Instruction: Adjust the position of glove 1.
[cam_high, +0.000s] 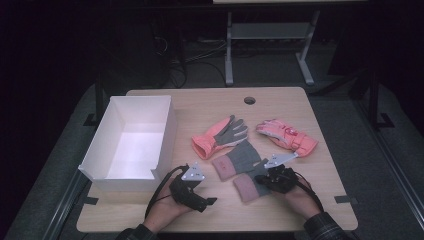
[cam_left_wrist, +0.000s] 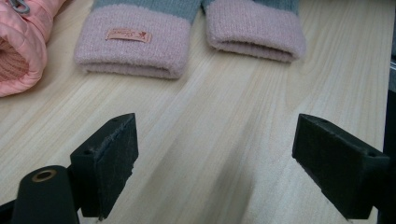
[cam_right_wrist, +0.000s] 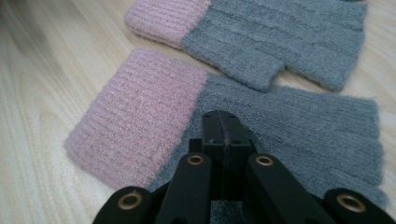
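Four gloves lie on the bench (cam_high: 320, 200), none boxed yet, so packing looks barely begun. White box (cam_high: 165, 135) at left is empty. Right hand-held gripper (cam_right_wrist: 225, 128) is clenched with jaws together on the near grey knit glove (cam_right_wrist: 299, 126), apparently pinching its fabric. Left hand-held gripper (cam_left_wrist: 215, 158) is released, jaws wide over bare wood, near the far knit glove (cam_left_wrist: 133, 42). Two pink gloves (cam_high: 220, 135) lie beyond.

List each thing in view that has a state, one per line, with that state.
Left gripper: fingers open, over bare table.
Right gripper: fingers shut, over the near knit glove.
Near knit glove: flat on the table.
Far knit glove: flat, beside it.
White box: open, empty.
Two padded pink gloves: flat, apart.
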